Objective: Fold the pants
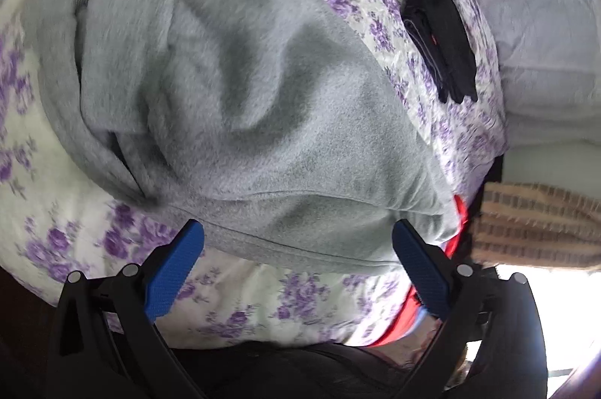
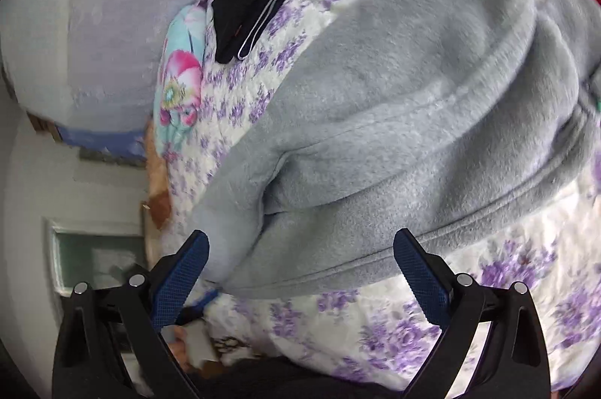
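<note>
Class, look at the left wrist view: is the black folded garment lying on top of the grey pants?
No, the black folded garment lies apart from the grey pants, on the floral bedspread.

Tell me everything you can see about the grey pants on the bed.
The grey pants look like thick, fuzzy fleece, pale grey all over. They lie rumpled on the purple-flowered bedspread, bunched into deep folds rather than flat, with a stitched seam or hem running along the near edge. The left tongs and right tongs are both open with the near edge just in front of them, gripping nothing. A folded black garment lies apart from them.
</note>
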`<state>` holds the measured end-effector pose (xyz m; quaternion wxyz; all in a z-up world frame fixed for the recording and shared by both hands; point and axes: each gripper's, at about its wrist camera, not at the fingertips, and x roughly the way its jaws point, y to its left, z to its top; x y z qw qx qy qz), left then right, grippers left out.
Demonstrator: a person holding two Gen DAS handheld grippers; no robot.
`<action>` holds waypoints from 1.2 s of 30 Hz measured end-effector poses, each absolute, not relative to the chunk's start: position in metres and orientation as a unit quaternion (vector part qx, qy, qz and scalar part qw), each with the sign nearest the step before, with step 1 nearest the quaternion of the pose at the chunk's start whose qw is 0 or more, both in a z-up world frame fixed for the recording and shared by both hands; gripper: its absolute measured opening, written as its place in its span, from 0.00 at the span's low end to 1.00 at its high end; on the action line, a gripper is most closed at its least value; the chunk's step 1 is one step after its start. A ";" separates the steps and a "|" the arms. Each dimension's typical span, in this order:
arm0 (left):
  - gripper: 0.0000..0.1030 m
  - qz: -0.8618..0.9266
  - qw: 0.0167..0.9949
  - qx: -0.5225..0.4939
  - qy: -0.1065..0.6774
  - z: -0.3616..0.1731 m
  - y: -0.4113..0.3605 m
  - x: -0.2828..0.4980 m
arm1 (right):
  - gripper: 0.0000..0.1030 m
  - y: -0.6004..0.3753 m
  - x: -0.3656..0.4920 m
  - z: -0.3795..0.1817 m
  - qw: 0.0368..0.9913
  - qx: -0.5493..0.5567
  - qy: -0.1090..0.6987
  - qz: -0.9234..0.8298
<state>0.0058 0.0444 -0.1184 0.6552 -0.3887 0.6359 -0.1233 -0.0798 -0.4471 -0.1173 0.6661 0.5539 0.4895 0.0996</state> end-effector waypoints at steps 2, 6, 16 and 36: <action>0.95 -0.106 0.633 -0.450 0.620 -0.130 0.054 0.002 | 0.96 -0.461 -0.085 -0.133 0.621 0.612 0.481 0.092; 0.95 -0.067 0.617 -0.519 0.588 -0.143 0.068 0.003 | 0.96 -0.473 -0.081 -0.129 0.639 0.582 0.496 0.088; 0.95 -0.014 0.678 -0.536 0.502 -0.100 0.065 0.039 | 0.96 -0.510 -0.058 -0.126 0.664 0.528 0.515 0.124; 0.21 -0.101 0.730 -0.432 0.521 -0.041 0.065 0.144 | 0.54 -0.564 -0.028 -0.126 0.723 0.536 0.435 0.028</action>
